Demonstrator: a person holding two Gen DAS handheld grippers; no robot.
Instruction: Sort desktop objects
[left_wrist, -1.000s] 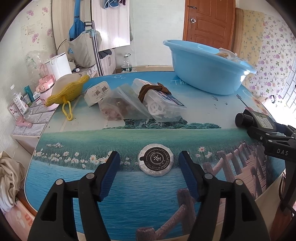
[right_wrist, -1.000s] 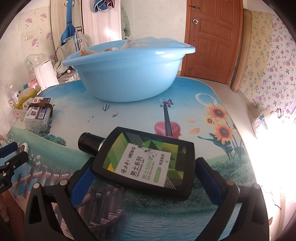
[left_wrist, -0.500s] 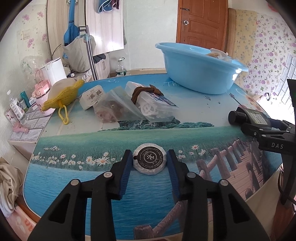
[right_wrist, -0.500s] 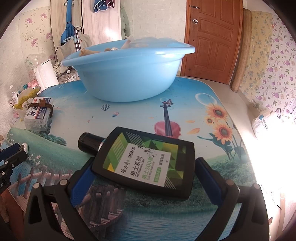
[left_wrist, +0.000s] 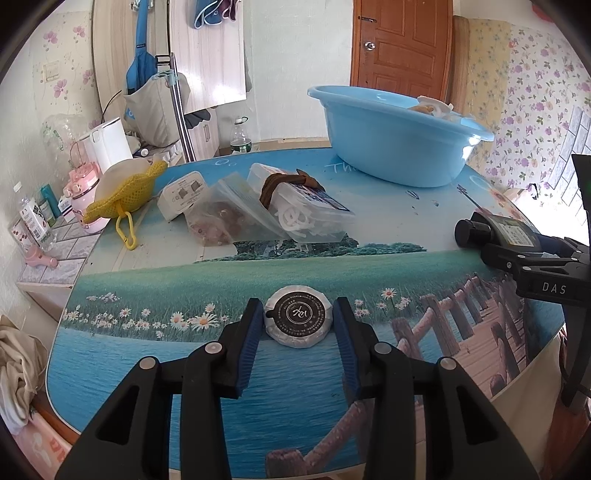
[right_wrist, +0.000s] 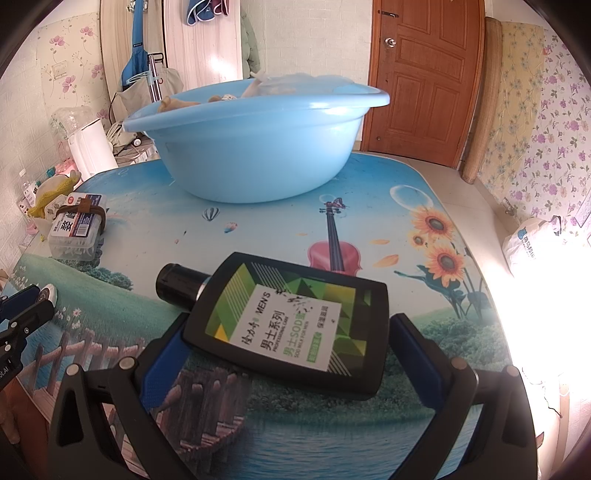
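Note:
My left gripper (left_wrist: 297, 325) is shut on a round wrapped soap (left_wrist: 297, 320) with a black label, low over the picture-printed table (left_wrist: 258, 273). My right gripper (right_wrist: 286, 339) is open, its fingers either side of a flat black lotion bottle (right_wrist: 291, 325) with a green label that lies on the table; a gap shows at the right pad. The bottle and the right gripper also show in the left wrist view (left_wrist: 506, 230) at the right. A light blue basin (right_wrist: 255, 147) holding several items stands at the far side of the table.
A clear box of white clips (left_wrist: 306, 210) with a brown band, a clear bag (left_wrist: 229, 214), a white adapter (left_wrist: 181, 194) and a yellow mesh pouch (left_wrist: 122, 192) lie on the far left of the table. A side counter (left_wrist: 55, 254) with bottles stands left.
My left gripper closed from wide open onto the round soap and now grips it. The right gripper and the bottle have not moved.

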